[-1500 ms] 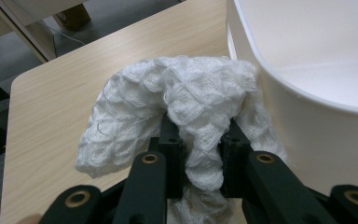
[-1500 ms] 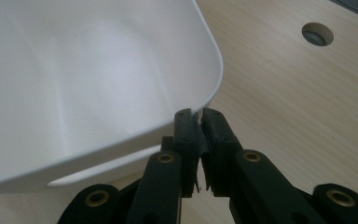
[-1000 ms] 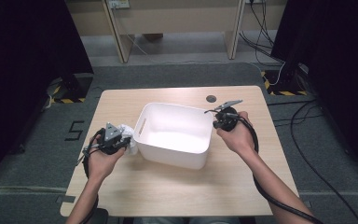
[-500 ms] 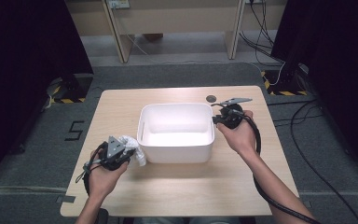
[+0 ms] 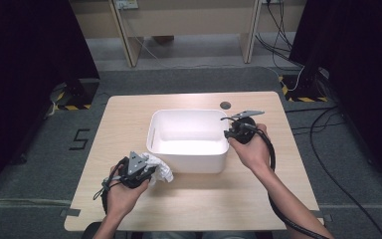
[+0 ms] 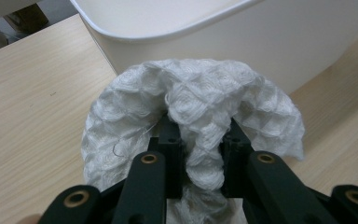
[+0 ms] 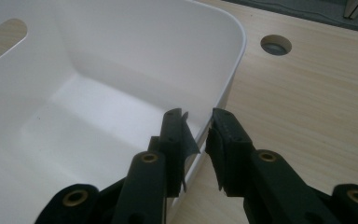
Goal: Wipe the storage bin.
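A white plastic bin [image 5: 189,160] stands square in the middle of the wooden table [image 5: 124,119]. My left gripper [image 5: 150,171] is near the bin's front left corner, shut on a bunched white waffle-weave cloth [image 5: 162,170]. In the left gripper view the cloth [image 6: 200,98] bulges over both jaws of this gripper [image 6: 200,135], with the bin wall [image 6: 242,42] just beyond. My right gripper [image 5: 228,131] is at the bin's right rim. Its jaws have just been opening and now straddle the rim [image 7: 216,100] of the bin, one inside and one outside, at the gripper [image 7: 198,122].
A round cable hole [image 5: 225,105] sits in the table behind the bin, also near the right gripper [image 7: 275,45]. The inside of the bin [image 7: 98,116] holds nothing. Bare tabletop lies to the left, right and front.
The bin has turned from skewed to square with the table. My left gripper has drawn back toward the near edge with the cloth. The right gripper's jaws have parted at the rim.
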Demonstrator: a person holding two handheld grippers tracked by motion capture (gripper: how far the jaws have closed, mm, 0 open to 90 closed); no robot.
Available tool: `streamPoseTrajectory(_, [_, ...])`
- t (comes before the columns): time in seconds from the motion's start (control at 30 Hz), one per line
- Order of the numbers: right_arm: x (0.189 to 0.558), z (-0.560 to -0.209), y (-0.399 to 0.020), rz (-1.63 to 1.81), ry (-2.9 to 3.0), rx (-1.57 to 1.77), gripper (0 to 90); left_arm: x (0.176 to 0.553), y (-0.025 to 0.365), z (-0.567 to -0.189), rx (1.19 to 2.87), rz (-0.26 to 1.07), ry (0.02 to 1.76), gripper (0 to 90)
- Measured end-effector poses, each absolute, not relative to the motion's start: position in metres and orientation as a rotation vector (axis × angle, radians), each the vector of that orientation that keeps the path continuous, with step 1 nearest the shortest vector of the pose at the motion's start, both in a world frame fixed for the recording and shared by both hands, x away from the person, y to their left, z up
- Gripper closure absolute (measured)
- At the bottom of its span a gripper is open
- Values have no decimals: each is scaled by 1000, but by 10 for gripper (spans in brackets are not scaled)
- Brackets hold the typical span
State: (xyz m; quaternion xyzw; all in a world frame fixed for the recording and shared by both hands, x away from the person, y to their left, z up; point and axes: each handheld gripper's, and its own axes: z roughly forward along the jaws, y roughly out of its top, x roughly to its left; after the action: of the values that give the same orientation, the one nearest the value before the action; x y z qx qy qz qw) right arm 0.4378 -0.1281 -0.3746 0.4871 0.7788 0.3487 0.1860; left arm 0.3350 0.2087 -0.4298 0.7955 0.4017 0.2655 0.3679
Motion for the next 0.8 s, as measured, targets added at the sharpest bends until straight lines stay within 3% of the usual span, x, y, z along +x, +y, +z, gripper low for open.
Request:
streamPoseTrajectory(0.5, [454, -376, -126, 1005, 2186, 1366, 755, 346, 203, -425, 2028, 682, 1042, 746])
streamPoseTrajectory(0.8, [446, -378, -125, 1000, 2180, 1344, 732, 347, 203, -417, 2013, 709, 1026, 747])
